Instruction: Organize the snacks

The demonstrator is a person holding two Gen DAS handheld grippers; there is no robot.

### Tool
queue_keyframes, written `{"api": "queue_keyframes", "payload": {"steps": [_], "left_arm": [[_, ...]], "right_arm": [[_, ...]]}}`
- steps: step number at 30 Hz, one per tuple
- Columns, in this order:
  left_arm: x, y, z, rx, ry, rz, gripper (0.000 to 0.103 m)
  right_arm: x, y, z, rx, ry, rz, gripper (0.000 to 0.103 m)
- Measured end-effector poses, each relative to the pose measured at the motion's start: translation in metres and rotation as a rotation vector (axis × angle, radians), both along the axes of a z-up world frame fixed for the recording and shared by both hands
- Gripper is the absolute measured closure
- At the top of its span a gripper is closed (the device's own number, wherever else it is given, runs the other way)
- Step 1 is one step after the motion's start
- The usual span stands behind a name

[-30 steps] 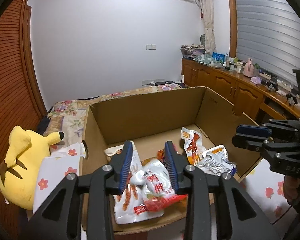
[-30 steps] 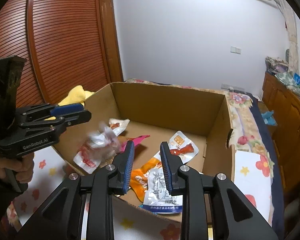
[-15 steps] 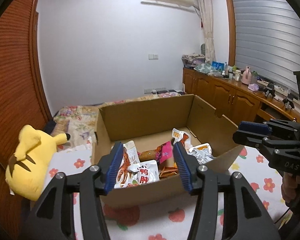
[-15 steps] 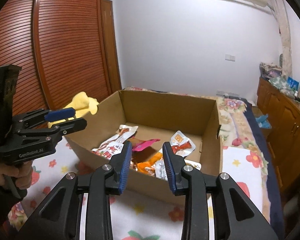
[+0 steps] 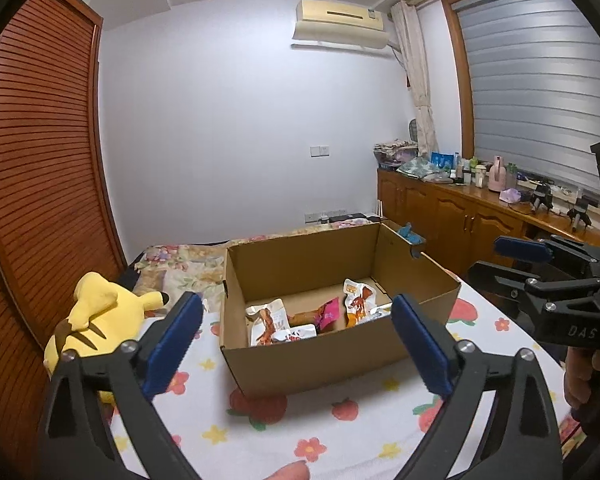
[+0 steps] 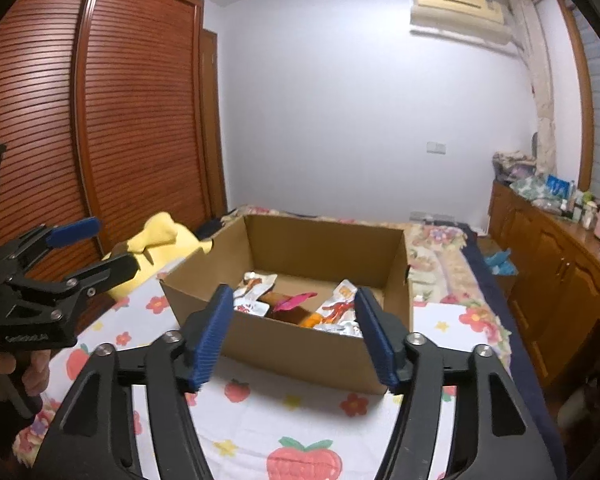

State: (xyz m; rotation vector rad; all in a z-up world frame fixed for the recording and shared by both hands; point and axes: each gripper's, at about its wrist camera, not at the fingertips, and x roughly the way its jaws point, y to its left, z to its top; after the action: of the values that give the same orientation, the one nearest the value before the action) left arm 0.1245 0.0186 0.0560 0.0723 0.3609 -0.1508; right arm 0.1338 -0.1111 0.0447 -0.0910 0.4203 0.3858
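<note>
An open cardboard box [image 5: 320,364] [image 6: 300,352] stands on the flower-print bed cover. Inside lie several snack packets, among them a white and red one [image 5: 266,320], a pink one [image 5: 326,314] [image 6: 296,300] and an orange and white one [image 5: 358,300] [image 6: 336,308]. My left gripper [image 5: 296,344] hangs in front of the box, its jaws opening wide with nothing between them. My right gripper [image 6: 294,330] is also back from the box, jaws opening and empty. Each gripper appears at the edge of the other's view: right gripper [image 5: 540,272], left gripper [image 6: 72,248].
A yellow plush toy [image 5: 92,316] [image 6: 160,236] lies left of the box by the slatted wooden wardrobe [image 5: 32,184]. Wooden cabinets [image 5: 472,224] with clutter on top run along the right wall. A fingertip [image 5: 288,472] shows at the bottom edge.
Both grippers have pulled back and up from inside the box and their jaws have spread apart. The packets they hovered over now lie in the box.
</note>
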Motion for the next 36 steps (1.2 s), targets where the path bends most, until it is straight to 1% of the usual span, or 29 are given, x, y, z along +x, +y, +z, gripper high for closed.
{"api": "queue_keyframes", "payload": {"steps": [5,9,11,15,19,24,36], "left_arm": [[-0.017,-0.002,-0.003,0.002,-0.004,0.024,0.006],[-0.027,-0.008,-0.007,0.020,0.002,0.027,0.005],[-0.032,-0.009,-0.007,0.015,0.008,0.024,0.005],[-0.042,-0.010,-0.007,-0.005,0.011,0.023,0.005],[-0.052,-0.011,-0.006,-0.013,0.002,0.040,0.005],[-0.061,-0.008,-0.011,-0.045,0.011,0.035,0.005],[-0.070,-0.006,-0.023,-0.037,0.028,0.060,0.005]], "right_arm": [[-0.013,-0.001,0.004,0.010,-0.022,-0.028,0.017],[-0.025,-0.001,0.004,-0.001,-0.045,-0.064,0.013],[-0.032,-0.002,0.003,0.001,-0.049,-0.081,0.011],[-0.043,-0.004,0.002,-0.005,-0.051,-0.111,0.010],[-0.053,-0.006,0.001,-0.001,-0.060,-0.133,0.009],[-0.062,-0.013,-0.005,0.012,-0.052,-0.151,0.009],[-0.075,-0.019,-0.017,0.014,-0.034,-0.168,0.009]]}}
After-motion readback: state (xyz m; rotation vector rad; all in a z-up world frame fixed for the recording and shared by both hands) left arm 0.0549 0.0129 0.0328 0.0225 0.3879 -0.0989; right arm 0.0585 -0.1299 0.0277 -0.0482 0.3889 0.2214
